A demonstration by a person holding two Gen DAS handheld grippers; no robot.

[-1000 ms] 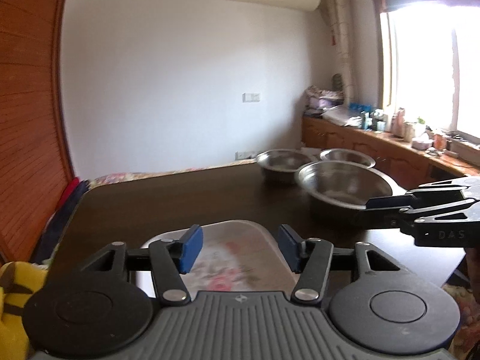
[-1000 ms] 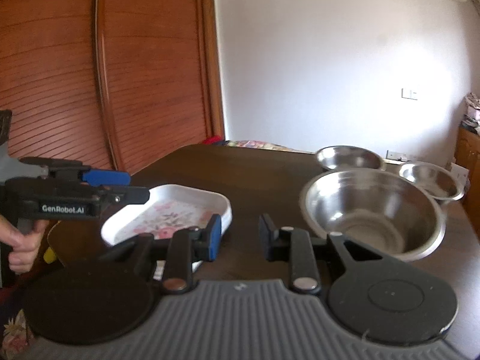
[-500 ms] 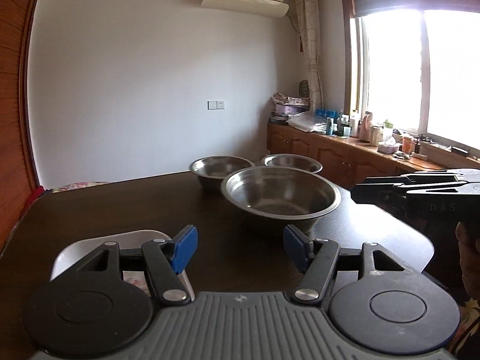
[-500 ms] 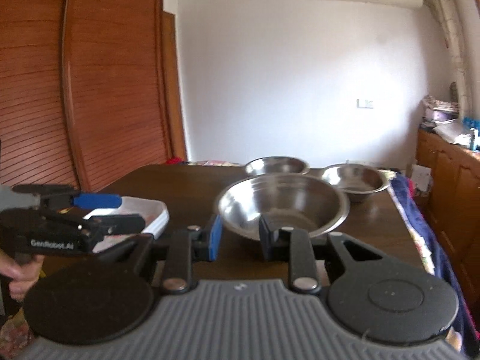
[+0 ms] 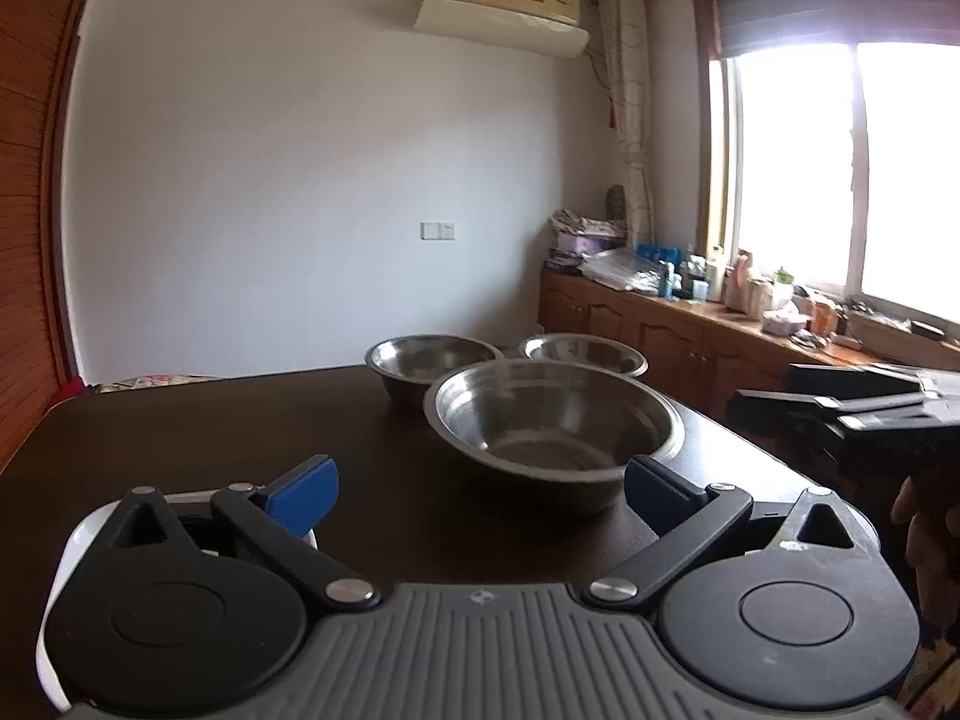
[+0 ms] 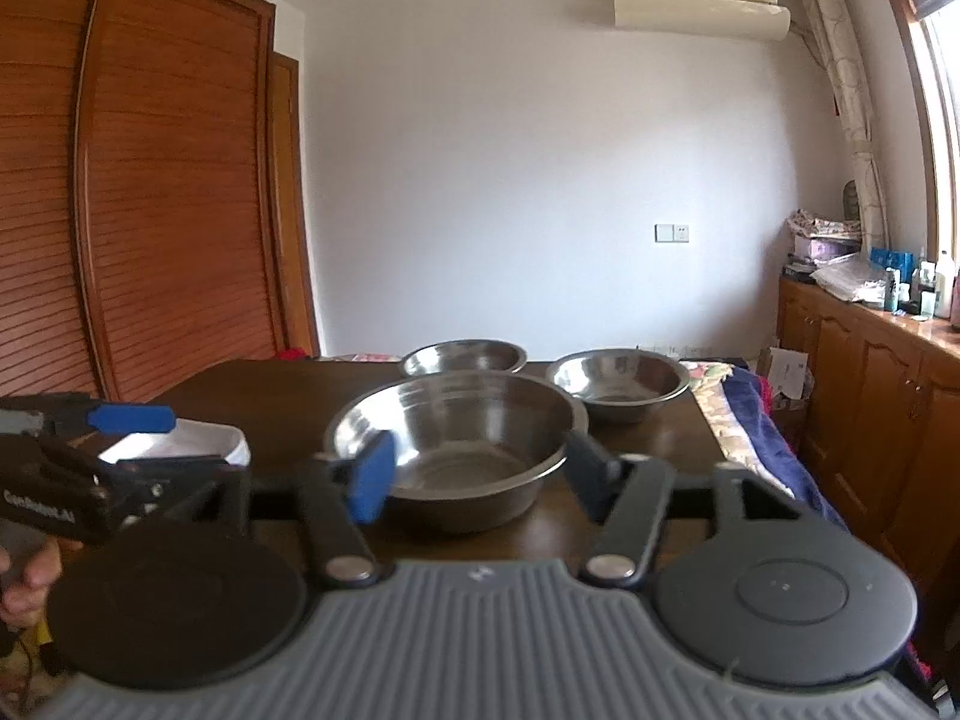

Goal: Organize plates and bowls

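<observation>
Ahead of both tongs, on the dark worktop [image 5: 210, 438], sits the large steel bowl [image 5: 555, 420]. The left tongs [image 5: 480, 489] and right tongs [image 6: 480, 468] have just been opening and stand spread, nothing between them. Two smaller bowls [image 6: 618, 381] sit beyond.

Daylight pours in through the window [image 5: 840, 168], blown out to white glare. The wardrobe [image 6: 138, 180] bows at the fisheye edge. The right gripper's fingers [image 6: 372, 474] look motion-blurred.
</observation>
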